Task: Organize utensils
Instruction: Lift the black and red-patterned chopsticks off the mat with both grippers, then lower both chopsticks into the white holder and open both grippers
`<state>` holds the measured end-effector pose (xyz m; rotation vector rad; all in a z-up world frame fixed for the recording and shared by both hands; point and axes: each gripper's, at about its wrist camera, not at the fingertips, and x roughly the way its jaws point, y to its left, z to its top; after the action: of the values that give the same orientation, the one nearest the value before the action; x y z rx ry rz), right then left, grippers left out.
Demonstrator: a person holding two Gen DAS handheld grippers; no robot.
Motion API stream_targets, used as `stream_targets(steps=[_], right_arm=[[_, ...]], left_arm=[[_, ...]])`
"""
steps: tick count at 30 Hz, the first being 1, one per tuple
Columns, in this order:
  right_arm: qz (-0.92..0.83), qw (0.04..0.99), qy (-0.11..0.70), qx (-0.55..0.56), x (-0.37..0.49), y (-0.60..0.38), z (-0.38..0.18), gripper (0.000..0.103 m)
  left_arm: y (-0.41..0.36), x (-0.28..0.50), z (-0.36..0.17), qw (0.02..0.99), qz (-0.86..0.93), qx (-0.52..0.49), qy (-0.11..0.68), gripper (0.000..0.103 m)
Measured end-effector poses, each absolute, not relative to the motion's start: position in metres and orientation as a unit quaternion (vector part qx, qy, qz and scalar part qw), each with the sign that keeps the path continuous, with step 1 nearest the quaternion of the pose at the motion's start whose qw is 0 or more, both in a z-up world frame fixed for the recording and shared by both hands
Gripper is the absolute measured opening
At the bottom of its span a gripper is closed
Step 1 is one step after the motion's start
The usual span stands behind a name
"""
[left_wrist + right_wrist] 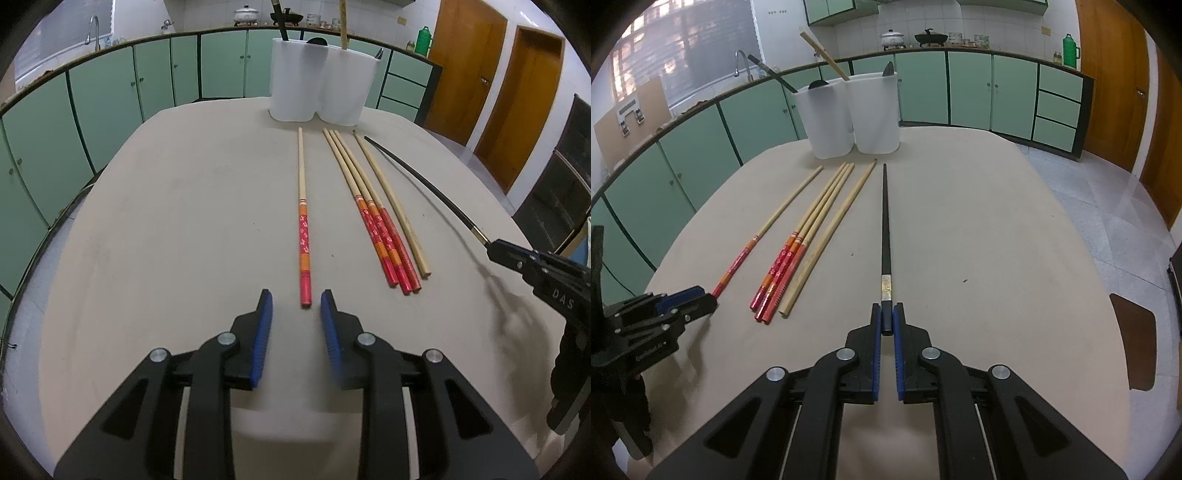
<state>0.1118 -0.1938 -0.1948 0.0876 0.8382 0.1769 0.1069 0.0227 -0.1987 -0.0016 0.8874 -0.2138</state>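
Observation:
My left gripper is open, its blue pads on either side of the red end of a single red-handled chopstick lying on the table. My right gripper is shut on the butt of a black chopstick, which points toward two white holders. Three red-handled chopsticks and a plain bamboo one lie side by side between the two grippers. The holders at the far table edge hold dark utensils and a bamboo stick.
The beige table has rounded edges. Green cabinets run behind it, wooden doors stand at the right. A chair sits at the table's right side.

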Motion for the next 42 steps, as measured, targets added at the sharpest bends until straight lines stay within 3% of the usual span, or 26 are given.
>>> stream_targets(steps=[10, 17, 26, 42], right_arm=[[0.084, 0.907, 0.409, 0.047, 0.114, -0.195, -0.197, 0.006], [0.084, 0.906, 0.411, 0.049, 0.115, -0.196, -0.199, 0.006], [0.082, 0.911, 0.401, 0.048, 0.113, -0.197, -0.190, 0.006], [0.098, 0.945, 0.311, 0.002, 0.128, -0.208, -0.087, 0.006]], left_arm=[[0.016, 0.116, -0.201, 0.896, -0.103, 0.010, 0.431, 0.025], [0.014, 0.114, -0.201, 0.896, -0.098, 0.020, 0.432, 0.005], [0.019, 0.111, -0.194, 0.895, -0.100, 0.007, 0.435, 0.005], [0.033, 0.105, -0.054, 0.949, -0.113, 0.018, 0.293, 0.005]])
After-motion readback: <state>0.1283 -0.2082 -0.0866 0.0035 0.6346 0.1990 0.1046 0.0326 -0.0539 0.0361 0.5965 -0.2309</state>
